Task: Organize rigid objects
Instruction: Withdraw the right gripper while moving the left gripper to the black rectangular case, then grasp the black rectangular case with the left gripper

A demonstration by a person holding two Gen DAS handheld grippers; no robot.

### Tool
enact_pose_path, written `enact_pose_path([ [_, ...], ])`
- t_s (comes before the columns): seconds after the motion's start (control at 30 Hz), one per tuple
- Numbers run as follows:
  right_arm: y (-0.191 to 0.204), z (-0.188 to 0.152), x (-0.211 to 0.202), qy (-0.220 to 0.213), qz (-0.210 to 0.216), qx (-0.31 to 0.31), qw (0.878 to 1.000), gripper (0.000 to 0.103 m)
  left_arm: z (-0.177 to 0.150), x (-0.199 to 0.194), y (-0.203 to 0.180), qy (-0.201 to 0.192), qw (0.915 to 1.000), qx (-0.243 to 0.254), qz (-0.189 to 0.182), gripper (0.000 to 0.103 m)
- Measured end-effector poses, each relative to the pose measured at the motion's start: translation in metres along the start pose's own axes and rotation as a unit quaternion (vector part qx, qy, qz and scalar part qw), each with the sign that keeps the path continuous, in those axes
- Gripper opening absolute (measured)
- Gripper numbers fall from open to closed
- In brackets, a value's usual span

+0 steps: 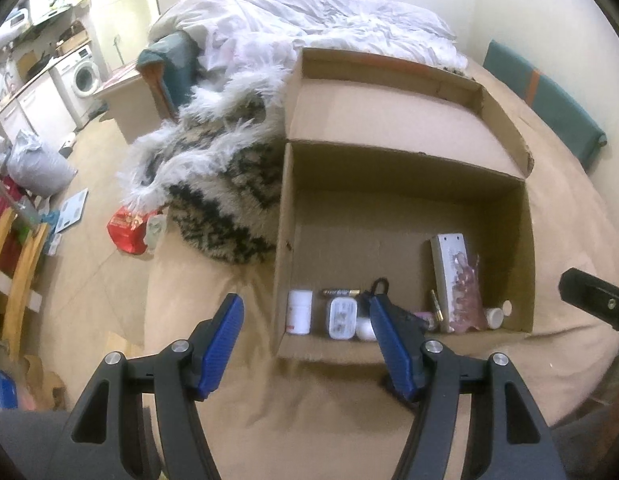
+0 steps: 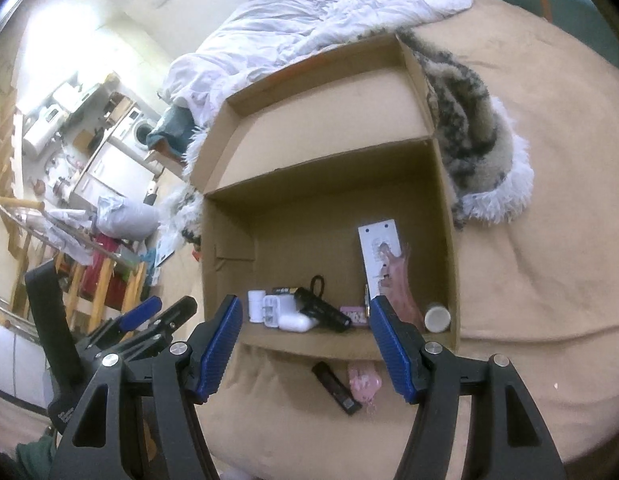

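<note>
Left tongs [image 1: 305,314]: wide open, empty; right finger hides some items in cardboard box [image 1: 525,240], frame centre. Right tongs [image 2: 305,314]: wide open, empty. Right view only: black bar [image 2: 336,387] & pink item [image 2: 363,384] on tan bed [image 2: 529,300] outside box, lower centre. Washing machine [image 1: 83,76] upper left

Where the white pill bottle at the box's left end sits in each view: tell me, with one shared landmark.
Left wrist: white pill bottle, lower centre, inside the cardboard box against its left wall.
Right wrist: same bottle, left of centre, leftmost in the row.
Shared landmark: the white charger right beside it.
</note>
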State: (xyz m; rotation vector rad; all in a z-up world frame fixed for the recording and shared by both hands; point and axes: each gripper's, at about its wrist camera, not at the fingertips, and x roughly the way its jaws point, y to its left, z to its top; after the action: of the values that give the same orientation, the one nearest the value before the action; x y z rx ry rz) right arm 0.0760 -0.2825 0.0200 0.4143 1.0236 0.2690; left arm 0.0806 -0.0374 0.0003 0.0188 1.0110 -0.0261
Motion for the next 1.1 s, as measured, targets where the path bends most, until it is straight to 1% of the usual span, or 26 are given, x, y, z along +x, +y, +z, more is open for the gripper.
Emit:
enact_pose_path([
  [0.17, -0.004, -0.017, -0.001, 0.006, -0.006, 0.004, 1.000, 0.069, -0.020, 0.002, 0.005, 0.021, 0.9996, -0.017, 0.001, 0.064],
  [0.23, -0.011, -0.024, 0.003, 0.008, -0.016, 0.014, 1.000, 0.069, -0.030, 0.007, 0.004, 0.034, 0.9992, -0.018, 0.009, 0.064],
  [0.3, -0.018, -0.032, 0.010, 0.010, -0.024, 0.021, 0.999, 0.069, -0.039, 0.015, 0.003, 0.052, 0.9984, -0.019, 0.012, 0.064],
  [0.4, -0.034, -0.045, 0.027, 0.026, -0.031, 0.032, 0.999, 0.069, -0.052, 0.026, 0.002, 0.074, 0.9968, -0.026, 0.016, 0.064],
  [0.47, -0.050, -0.053, 0.039, 0.045, -0.038, 0.056, 0.997, 0.069, -0.058, 0.033, 0.000, 0.087, 0.9955, -0.029, 0.021, 0.064],
  [0.5, -0.060, -0.054, 0.042, 0.055, -0.039, 0.078, 0.995, 0.069, -0.059, 0.036, -0.001, 0.093, 0.9950, -0.032, 0.021, 0.064],
  [0.57, -0.074, -0.054, 0.044, 0.059, -0.020, 0.116, 0.991, 0.069, -0.064, 0.044, -0.004, 0.107, 0.9931, -0.043, 0.021, 0.064],
  [0.63, -0.082, -0.053, 0.044, 0.057, -0.022, 0.136, 0.989, 0.069, -0.069, 0.055, -0.008, 0.129, 0.9898, -0.060, 0.008, 0.064],
  [0.7, -0.087, -0.053, 0.046, 0.060, -0.020, 0.148, 0.987, 0.069, -0.074, 0.069, -0.017, 0.155, 0.9845, -0.081, -0.008, 0.064],
  [0.8, -0.087, -0.055, 0.049, 0.066, -0.018, 0.151, 0.986, 0.069, -0.081, 0.089, -0.034, 0.180, 0.9785, -0.099, -0.019, 0.064],
  [0.93, -0.085, -0.053, 0.051, 0.067, -0.016, 0.146, 0.987, 0.069, -0.087, 0.114, -0.057, 0.199, 0.9734, -0.112, -0.022, 0.064],
  [1.0, -0.084, -0.053, 0.052, 0.068, -0.015, 0.144, 0.987, 0.069, -0.089, 0.123, -0.062, 0.204, 0.9712, -0.122, -0.021, 0.064],
  [1.1, -0.085, -0.053, 0.053, 0.068, -0.016, 0.144, 0.987, 0.069, -0.093, 0.135, -0.066, 0.215, 0.9675, -0.134, -0.005, 0.063],
])
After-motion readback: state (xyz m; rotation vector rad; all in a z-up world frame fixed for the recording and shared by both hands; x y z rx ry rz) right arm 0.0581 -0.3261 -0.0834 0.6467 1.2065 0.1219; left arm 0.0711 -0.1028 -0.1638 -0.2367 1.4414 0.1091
